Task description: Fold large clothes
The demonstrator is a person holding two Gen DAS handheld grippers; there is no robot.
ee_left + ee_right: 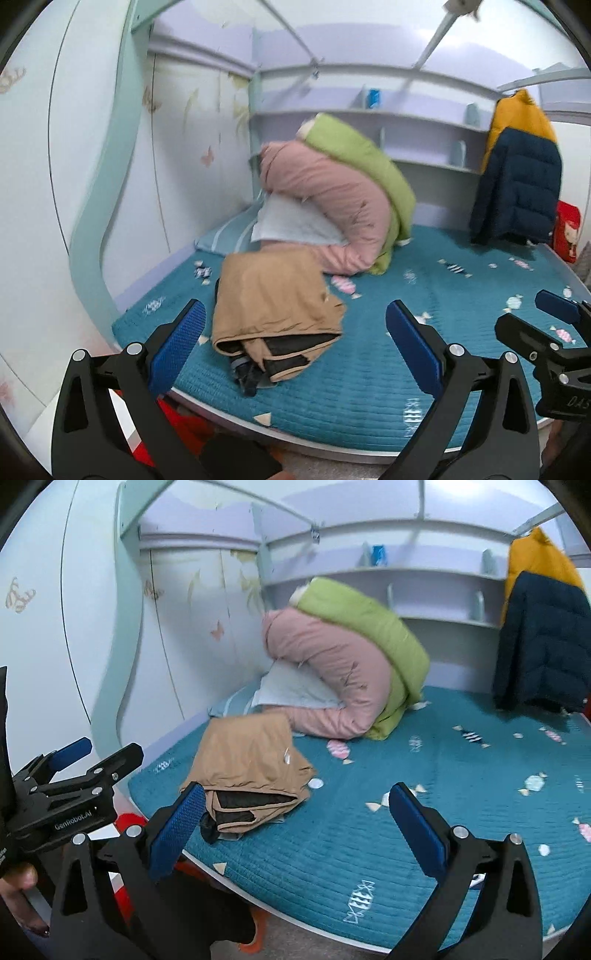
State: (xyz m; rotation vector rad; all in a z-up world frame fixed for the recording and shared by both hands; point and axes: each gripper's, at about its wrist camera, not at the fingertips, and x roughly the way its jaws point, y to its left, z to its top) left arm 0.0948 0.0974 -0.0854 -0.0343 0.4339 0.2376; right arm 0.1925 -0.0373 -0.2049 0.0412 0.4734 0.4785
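Near the bed's front-left edge lies the folded tan garment (pixel 275 314), dark lining showing, on the teal mattress (pixel 369 387). Left gripper (pixel 295 347) and right gripper (pixel 295 823) hover spread, holding nothing. Bare mattress extends rightward. Only the left view shows a red bag (pixel 567 236) beside the hanging jacket (pixel 517 184).
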